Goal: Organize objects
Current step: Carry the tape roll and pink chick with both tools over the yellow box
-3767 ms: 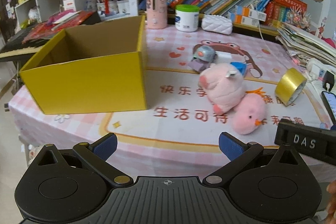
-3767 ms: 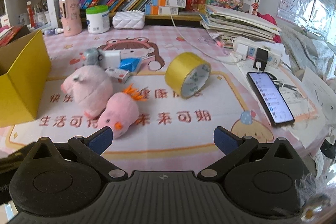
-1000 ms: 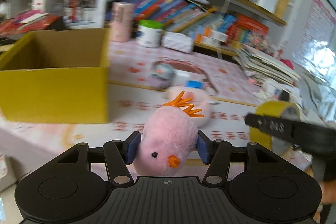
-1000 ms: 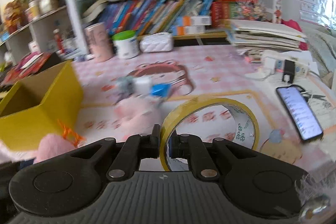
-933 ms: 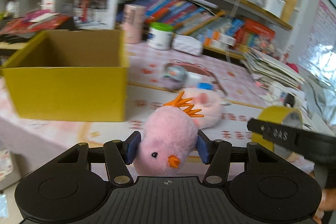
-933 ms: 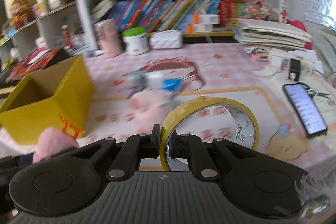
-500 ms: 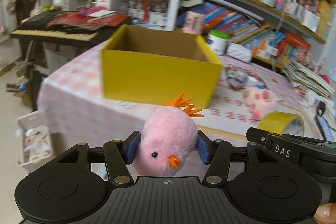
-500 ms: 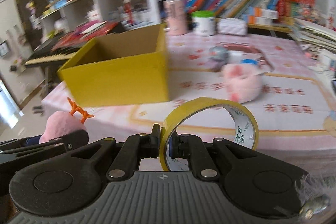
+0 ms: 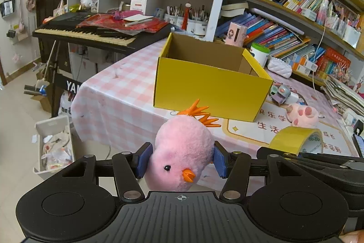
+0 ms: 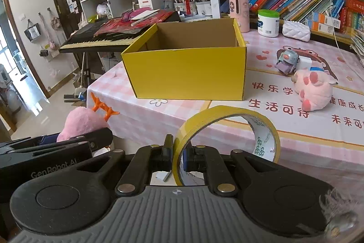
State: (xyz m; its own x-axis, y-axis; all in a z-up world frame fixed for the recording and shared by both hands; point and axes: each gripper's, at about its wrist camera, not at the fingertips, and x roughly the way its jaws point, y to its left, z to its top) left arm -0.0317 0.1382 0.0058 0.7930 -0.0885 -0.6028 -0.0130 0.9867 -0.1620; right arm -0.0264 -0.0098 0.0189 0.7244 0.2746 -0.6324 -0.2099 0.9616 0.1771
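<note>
My left gripper (image 9: 180, 161) is shut on a pink plush chick (image 9: 182, 149) with an orange crest, held off the near edge of the table. My right gripper (image 10: 178, 157) is shut on the wall of a yellow tape roll (image 10: 227, 129), which stands upright in the pinch. The open yellow cardboard box (image 9: 211, 81) sits on the pink checked tablecloth ahead of both grippers; what shows of its inside is bare cardboard. In the right wrist view the box (image 10: 188, 65) is straight ahead, and the chick (image 10: 84, 121) with the left gripper's finger appears at lower left.
A pink plush pig (image 10: 312, 90) and a small grey toy robot (image 10: 286, 60) lie on the mat right of the box. A white jar (image 10: 268, 23), pink canister (image 10: 238, 13) and bookshelves stand behind. A keyboard (image 9: 91, 34) flanks the table's left; a bin (image 9: 54, 147) sits on the floor.
Both grippers have swung left along the table's near edge, carrying the chick and the tape. The yellow box has shifted from the left of each view toward the centre.
</note>
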